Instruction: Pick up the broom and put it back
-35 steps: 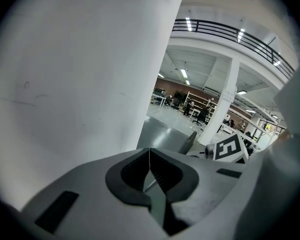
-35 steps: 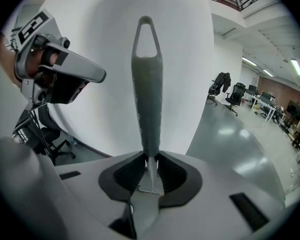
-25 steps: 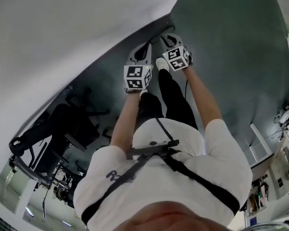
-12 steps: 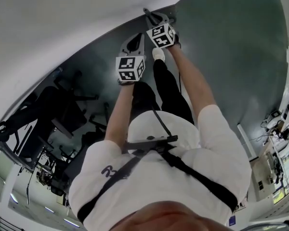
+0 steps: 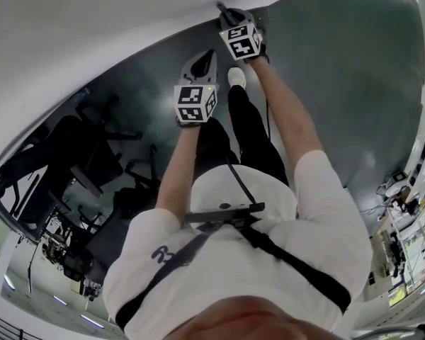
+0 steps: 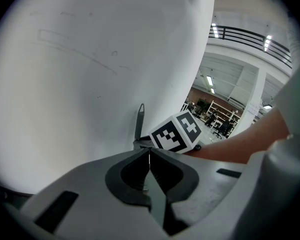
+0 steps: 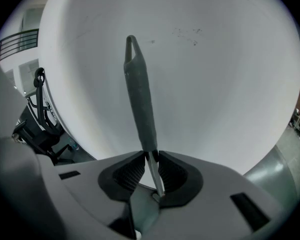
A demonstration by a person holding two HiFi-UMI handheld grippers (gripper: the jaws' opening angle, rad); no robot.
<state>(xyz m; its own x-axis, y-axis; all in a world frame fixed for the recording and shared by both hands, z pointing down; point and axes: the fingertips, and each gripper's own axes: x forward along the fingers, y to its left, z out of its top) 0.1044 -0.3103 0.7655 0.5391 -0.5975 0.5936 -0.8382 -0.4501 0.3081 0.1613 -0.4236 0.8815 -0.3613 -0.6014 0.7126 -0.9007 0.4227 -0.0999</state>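
Note:
The broom shows only as its grey handle grip [image 7: 140,99], with a hanging loop at the end, upright in front of the white wall [image 7: 215,84]. My right gripper [image 7: 151,160] is shut on the thin shaft just below the grip. In the head view the right gripper [image 5: 228,14] is at the foot of the wall, ahead of the left gripper [image 5: 205,61]. The left gripper [image 6: 149,151] is shut with nothing in it. Past it stand the handle's tip [image 6: 140,118] and the right gripper's marker cube [image 6: 176,132]. The broom's head is hidden.
The wall meets a dark grey floor [image 5: 340,69]. Black office chairs [image 5: 71,154] crowd the left side. The person's black-trousered legs and a white shoe [image 5: 236,76] are below the grippers. Desks with clutter [image 5: 411,246] stand at the far right.
Both grippers have moved up the picture toward the wall, the right one with the broom handle going farther ahead. The view has swung so that more chairs show at the left.

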